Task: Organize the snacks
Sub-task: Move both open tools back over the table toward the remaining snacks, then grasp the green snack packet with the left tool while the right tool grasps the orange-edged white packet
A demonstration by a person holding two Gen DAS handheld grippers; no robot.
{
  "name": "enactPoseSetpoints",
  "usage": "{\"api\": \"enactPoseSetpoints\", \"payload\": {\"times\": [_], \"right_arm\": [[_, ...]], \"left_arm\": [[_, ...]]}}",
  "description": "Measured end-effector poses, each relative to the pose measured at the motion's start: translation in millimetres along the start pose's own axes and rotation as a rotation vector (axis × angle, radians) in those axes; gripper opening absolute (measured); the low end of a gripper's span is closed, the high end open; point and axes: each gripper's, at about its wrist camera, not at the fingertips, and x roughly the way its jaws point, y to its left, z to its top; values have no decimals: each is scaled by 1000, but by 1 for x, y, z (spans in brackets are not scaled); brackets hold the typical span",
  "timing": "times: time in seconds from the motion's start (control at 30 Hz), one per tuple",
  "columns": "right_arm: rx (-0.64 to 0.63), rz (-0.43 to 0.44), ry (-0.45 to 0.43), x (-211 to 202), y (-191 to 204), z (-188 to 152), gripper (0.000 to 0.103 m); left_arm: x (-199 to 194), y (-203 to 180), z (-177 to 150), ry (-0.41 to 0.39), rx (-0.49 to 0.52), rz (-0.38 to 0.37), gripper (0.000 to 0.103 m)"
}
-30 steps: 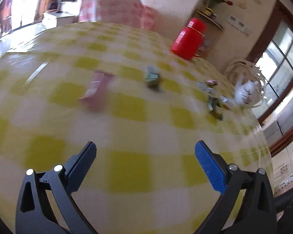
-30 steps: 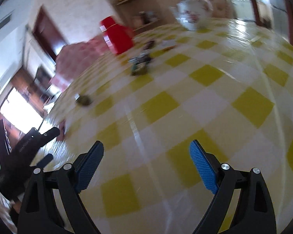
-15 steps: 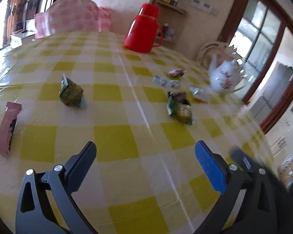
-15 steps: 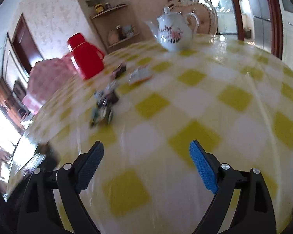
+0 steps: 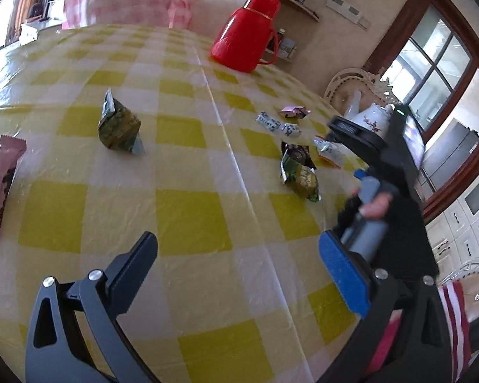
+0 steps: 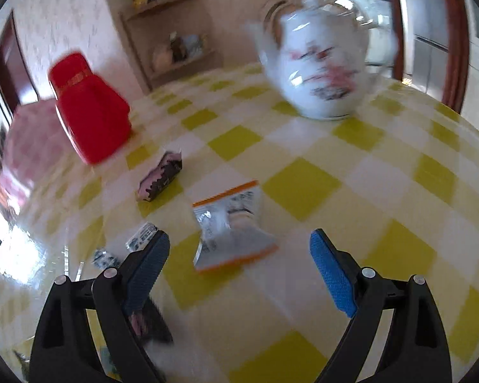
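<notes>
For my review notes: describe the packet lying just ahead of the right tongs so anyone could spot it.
Start at the white teapot on the yellow check table. Nearer the camera, a flat silver packet lies alone. Its orange-edged ends set it apart from the pink-and-dark bar towards the red jug.

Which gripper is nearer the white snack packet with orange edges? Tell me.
Right. The right gripper hangs open just short of the white packet with orange edges; the left gripper is well back from it, over bare tablecloth.

Both grippers, the left gripper and the right gripper, have black triangular arms with silver screws and blue ribbed pads; a red-and-white striped sleeve shows lower right.
</notes>
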Motion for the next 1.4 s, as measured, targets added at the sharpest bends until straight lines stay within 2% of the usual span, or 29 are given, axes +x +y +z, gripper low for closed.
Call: {"api": "enactPoseSetpoints", "payload": {"times": [0.17, 0.27, 0.33, 0.37, 0.4, 0.5, 0.63, 0.77, 0.83, 0.93, 1.0, 1.07, 1.27, 1.4], "right_arm": [[-106, -50, 92, 30, 23, 10, 87], [-169, -71, 105, 34, 28, 10, 86], [-209, -83, 102, 31, 28, 8, 75], [-212, -81, 94, 27, 27, 7, 59], [-213, -82, 85, 22, 23, 4, 53], [-172, -87, 74, 0, 4, -11, 52], [-127, -14, 16, -63, -26, -54, 51], [-100, 105, -15, -129, -37, -102, 51], [-95, 169, -22, -159, -36, -130, 51], [-89, 228, -12, -189, -25, -167, 51], [-102, 254, 0, -200, -12, -187, 51], [-113, 296, 24, -210, 1, -204, 51], [-183, 327, 13, -227, 30, -226, 52], [-192, 315, 36, -225, 28, -229, 52]], "left_arm": [[1, -4, -1, 3, 23, 2, 101], [1, -5, -1, 1, 26, 5, 101], [2, -4, -1, 5, 21, 4, 101], [3, -3, 0, 9, 17, 2, 101], [3, -2, 1, 12, 11, 0, 101], [4, 2, 1, 20, -9, -4, 101], [4, 3, 2, 21, -18, -7, 101], [-1, 4, 1, 0, -26, 5, 101], [-2, 6, 3, 2, -17, 27, 101], [-9, 9, 8, -22, 9, 110, 101], [-19, 14, 17, -67, 46, 189, 101], [-21, 22, 28, -73, 75, 246, 101], [7, 65, 64, 15, 22, 261, 101], [34, 71, 82, 40, 60, 287, 101]]}}
